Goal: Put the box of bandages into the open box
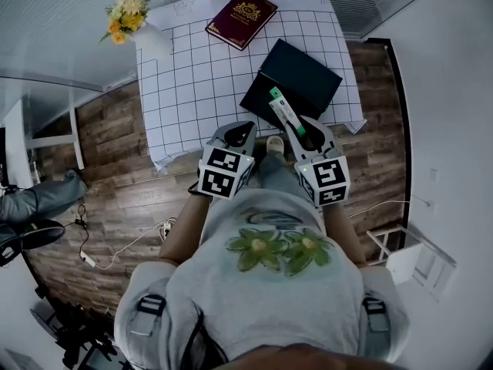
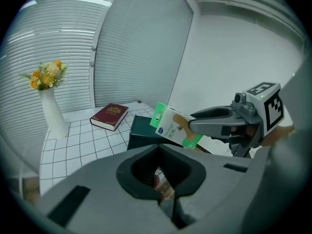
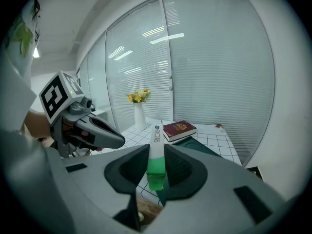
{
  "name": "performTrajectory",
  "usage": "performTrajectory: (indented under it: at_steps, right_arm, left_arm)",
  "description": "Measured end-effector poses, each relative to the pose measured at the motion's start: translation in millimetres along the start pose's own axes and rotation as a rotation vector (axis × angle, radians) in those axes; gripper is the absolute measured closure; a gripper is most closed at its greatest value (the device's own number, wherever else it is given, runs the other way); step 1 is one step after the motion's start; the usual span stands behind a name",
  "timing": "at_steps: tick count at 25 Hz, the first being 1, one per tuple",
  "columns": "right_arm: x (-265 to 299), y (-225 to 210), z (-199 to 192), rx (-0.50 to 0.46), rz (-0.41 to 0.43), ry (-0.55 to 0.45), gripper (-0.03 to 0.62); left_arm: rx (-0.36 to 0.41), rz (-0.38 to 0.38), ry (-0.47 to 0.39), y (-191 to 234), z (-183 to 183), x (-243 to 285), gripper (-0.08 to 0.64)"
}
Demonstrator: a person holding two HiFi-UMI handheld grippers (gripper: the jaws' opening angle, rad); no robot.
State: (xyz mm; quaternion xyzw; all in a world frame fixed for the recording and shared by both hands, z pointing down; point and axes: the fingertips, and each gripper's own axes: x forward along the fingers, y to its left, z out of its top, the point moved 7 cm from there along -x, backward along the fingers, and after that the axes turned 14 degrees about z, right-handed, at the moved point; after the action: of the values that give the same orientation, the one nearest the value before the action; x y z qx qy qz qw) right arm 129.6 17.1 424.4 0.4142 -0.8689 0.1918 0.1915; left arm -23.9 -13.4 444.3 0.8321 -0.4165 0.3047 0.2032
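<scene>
Room with brown wood-plank floor, white slatted blinds and white walls. A small table under a white black-grid tablecloth (image 1: 185, 91) stands in front of the person.

On the worktop:
- Far left corner: white slim vase (image 1: 156, 38) with yellow and orange flowers (image 1: 125, 10), upright.
- Far edge, near the middle: dark red hardcover book with gold emblem (image 1: 241, 18), lying flat and skewed to the grid.
- Near right corner: dark green flat open box (image 1: 296, 79), well apart from the vase, with the book just beyond its far corner.

Right gripper (image 1: 299, 126): jaws narrow, clamped on the flat faces of the thin white-and-green cardboard bandage box (image 1: 286, 114). The white end points toward the table and the green end sits between the pads. The bandage box is in the air over the worktop's near edge, by the dark green box's near side. It is not inside that box. In the right gripper view it stands edge-on between the jaws (image 3: 156, 169).

Left gripper (image 1: 246, 126): jaws together, nothing between them. It is held just beside the right gripper, over the worktop's near edge.

The left gripper view shows the bandage box's front, with a tan plaster picture (image 2: 171, 126), raised in front of the dark green box (image 2: 141, 130).
</scene>
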Motion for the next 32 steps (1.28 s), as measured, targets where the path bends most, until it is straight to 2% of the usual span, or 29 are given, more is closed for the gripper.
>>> performTrajectory:
  at_steps: [12,32]
  right_arm:
    - [16.4,-4.4,-1.9,-0.018,0.064,0.026,0.502]
    - [39.8,-18.8,-4.2,-0.034,0.124,0.059,0.502]
  left_arm:
    - [-0.037,0.050,0.016,6.1,-3.5,1.1,0.554]
    - [-0.043,0.085,0.040,11.7,3.8,14.7,0.554]
